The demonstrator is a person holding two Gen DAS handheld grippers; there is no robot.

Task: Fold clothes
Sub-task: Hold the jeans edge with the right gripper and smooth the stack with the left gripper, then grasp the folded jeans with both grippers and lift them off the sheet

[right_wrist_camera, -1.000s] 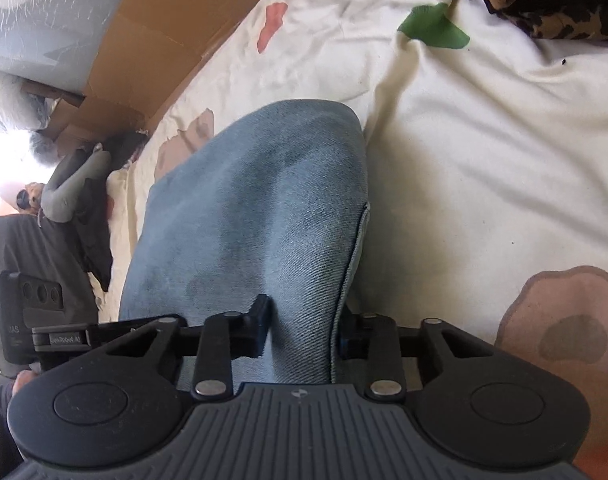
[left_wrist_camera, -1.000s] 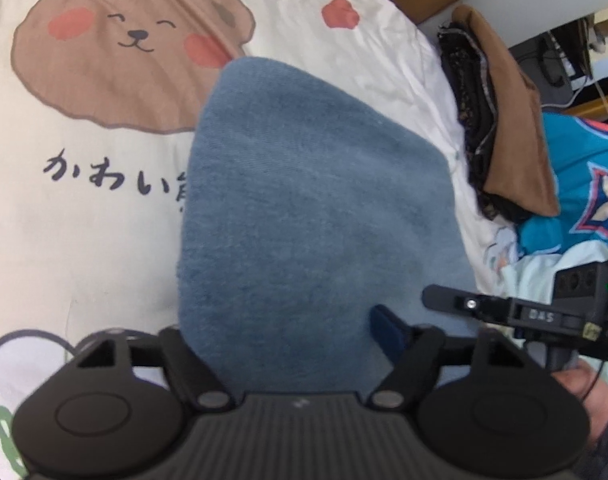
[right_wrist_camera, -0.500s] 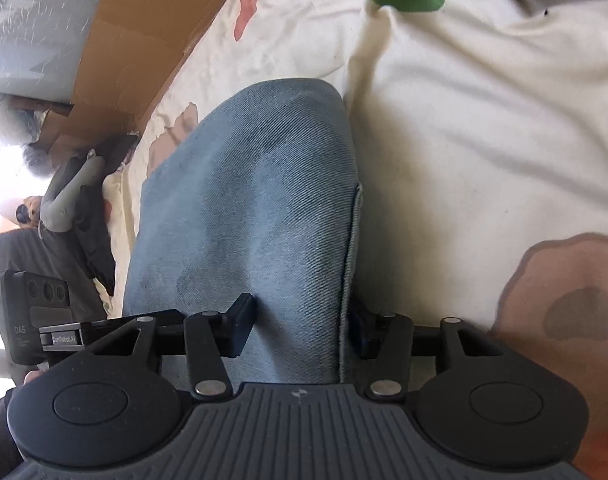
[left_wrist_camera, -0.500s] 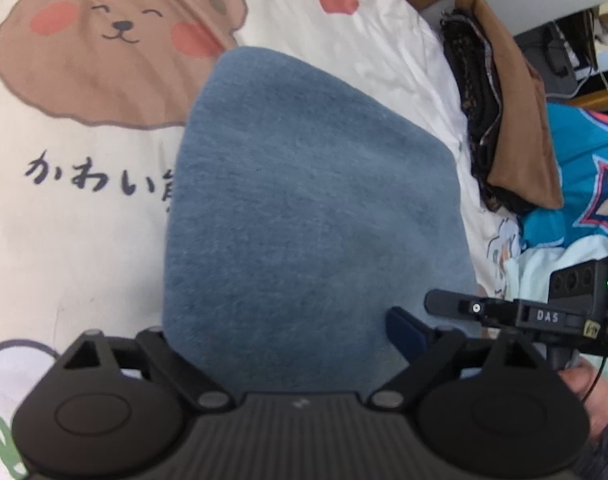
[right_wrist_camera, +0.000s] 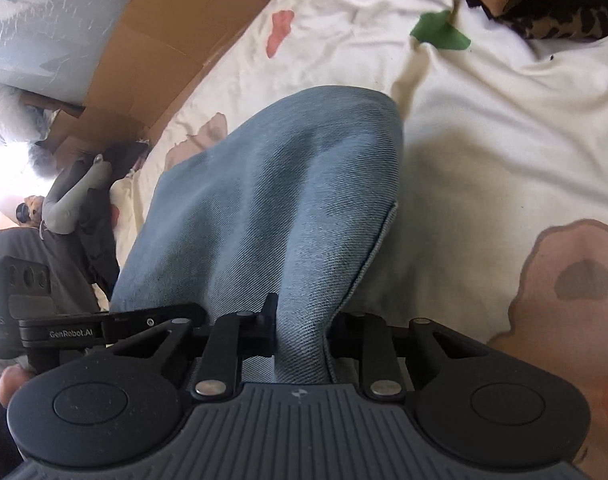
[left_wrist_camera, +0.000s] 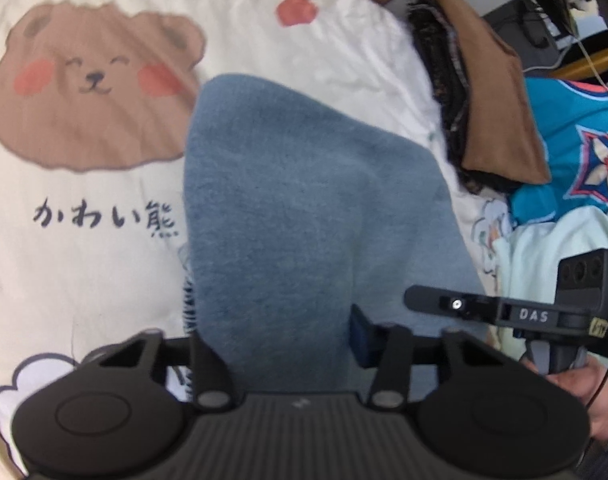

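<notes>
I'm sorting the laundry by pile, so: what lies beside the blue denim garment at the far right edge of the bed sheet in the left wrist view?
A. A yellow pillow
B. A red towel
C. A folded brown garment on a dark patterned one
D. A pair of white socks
C: a folded brown garment lies over a dark patterned one, past the denim garment on the bear-print sheet.

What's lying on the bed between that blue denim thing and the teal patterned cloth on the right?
In the left wrist view, a folded pile: a brown garment atop a dark patterned garment, between the denim garment and teal cloth.
</notes>
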